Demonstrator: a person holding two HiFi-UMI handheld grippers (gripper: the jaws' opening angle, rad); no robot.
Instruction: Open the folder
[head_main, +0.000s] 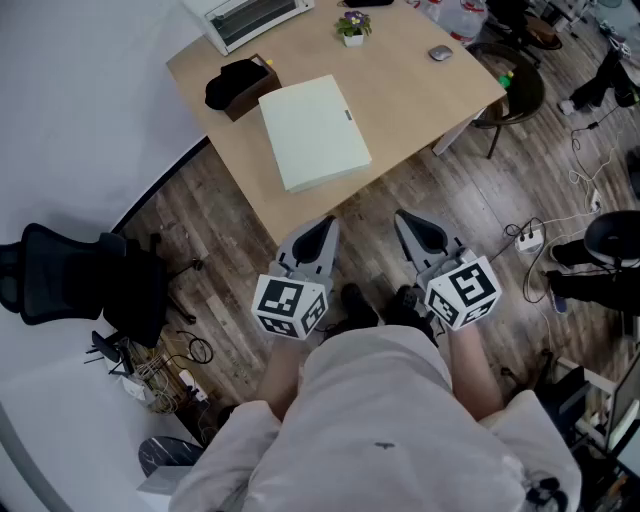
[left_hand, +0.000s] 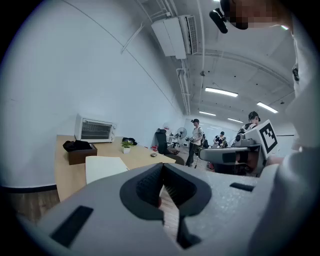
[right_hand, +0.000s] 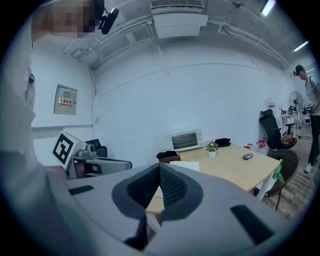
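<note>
A pale green folder (head_main: 314, 131) lies closed and flat on the wooden table (head_main: 400, 90), near its front edge. The left gripper view shows the folder (left_hand: 102, 167) ahead on the table; in the right gripper view only a strip of the folder (right_hand: 186, 165) shows above the jaws. My left gripper (head_main: 318, 235) and right gripper (head_main: 414, 227) hover side by side over the floor in front of the table, short of the folder. Both are shut with nothing between their jaws (left_hand: 162, 167) (right_hand: 160, 167).
On the table stand a white toaster oven (head_main: 248, 17), a brown box with a black cloth (head_main: 237, 87), a small potted plant (head_main: 352, 27) and a mouse (head_main: 440, 53). A black office chair (head_main: 90, 282) and cables sit at the left; another chair (head_main: 520, 90) at the right.
</note>
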